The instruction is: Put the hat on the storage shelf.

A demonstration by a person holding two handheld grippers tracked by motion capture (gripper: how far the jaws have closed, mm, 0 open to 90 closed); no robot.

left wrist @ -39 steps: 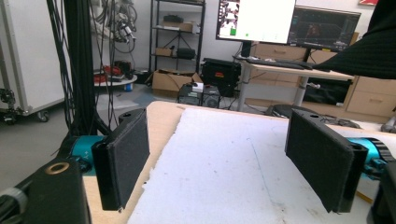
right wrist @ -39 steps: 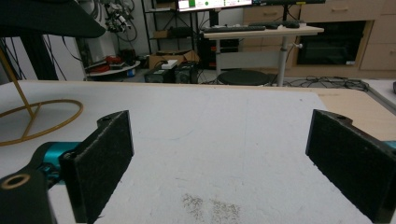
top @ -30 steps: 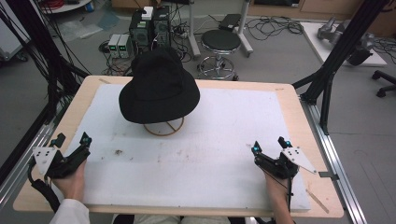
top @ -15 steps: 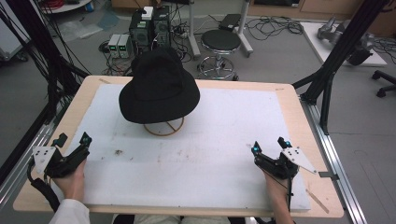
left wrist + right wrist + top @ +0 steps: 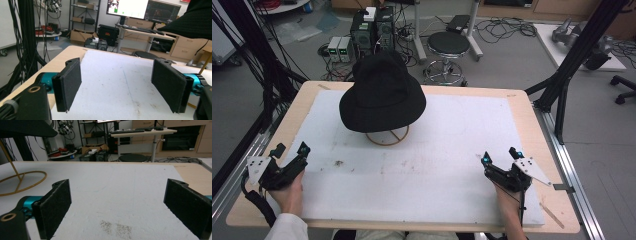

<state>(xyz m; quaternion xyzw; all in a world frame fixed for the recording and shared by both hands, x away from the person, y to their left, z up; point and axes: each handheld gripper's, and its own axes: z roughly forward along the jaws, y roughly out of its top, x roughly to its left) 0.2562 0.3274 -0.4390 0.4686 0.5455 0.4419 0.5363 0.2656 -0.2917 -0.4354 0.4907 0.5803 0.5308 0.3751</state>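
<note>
One black bucket hat (image 5: 382, 92) sits on a single gold wire stand (image 5: 387, 136) toward the far left of a white mat (image 5: 442, 165) covering a wooden table (image 5: 532, 115), well apart from both of the handheld tools. The left gripper (image 5: 289, 151) rests at the near left corner of the mat and the right gripper (image 5: 500, 156) at the near right, each with its jaws spread wide and nothing between them; the left gripper view looks across bare mat with the hat's brim (image 5: 192, 21) overhead at upper right, while the right gripper view catches the stand's ring base (image 5: 22, 181) off to the left under the brim. Judged from this, the work on the hat has not yet begun: it is untouched on its stand, and reaching, gripping and lifting it all appear to lie ahead. The count stands at one hat, one stand, two grippers. A stool (image 5: 451, 45) and computer units (image 5: 372, 27) stand on the floor beyond.
</note>
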